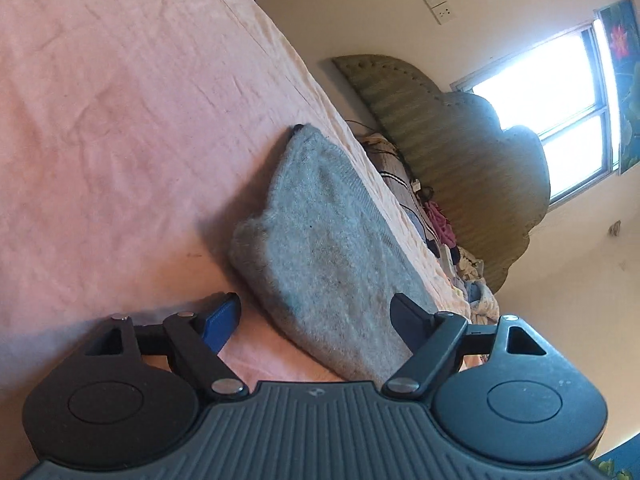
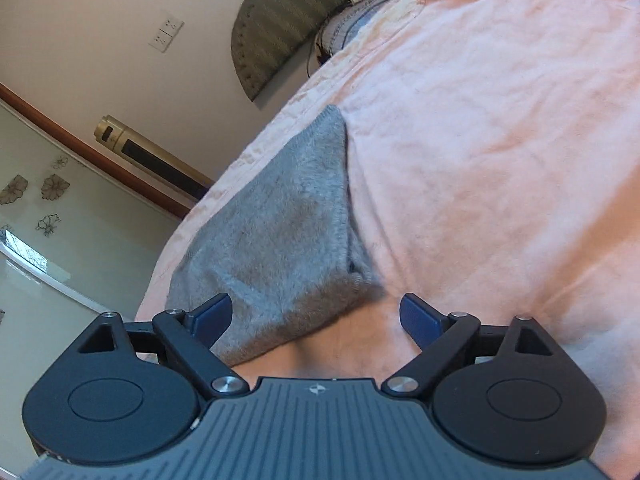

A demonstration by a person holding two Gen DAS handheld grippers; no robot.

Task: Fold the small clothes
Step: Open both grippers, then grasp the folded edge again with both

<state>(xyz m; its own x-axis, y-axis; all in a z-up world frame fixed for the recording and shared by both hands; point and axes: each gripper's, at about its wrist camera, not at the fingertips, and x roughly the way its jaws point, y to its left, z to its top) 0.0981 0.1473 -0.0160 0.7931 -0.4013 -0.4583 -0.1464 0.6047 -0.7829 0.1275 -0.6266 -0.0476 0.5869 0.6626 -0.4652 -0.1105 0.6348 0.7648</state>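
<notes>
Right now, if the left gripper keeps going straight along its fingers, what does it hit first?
Most likely the grey knit garment. The left gripper is open, and the folded cloth lies on the pink bedsheet between and just ahead of its fingers. Depth is hard to judge through the fisheye.

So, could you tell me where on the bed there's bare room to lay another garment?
The pink sheet lies bare beside the folded grey garment, away from the bed's edge. By the headboard it's crowded: a clothes pile and cables.
</notes>
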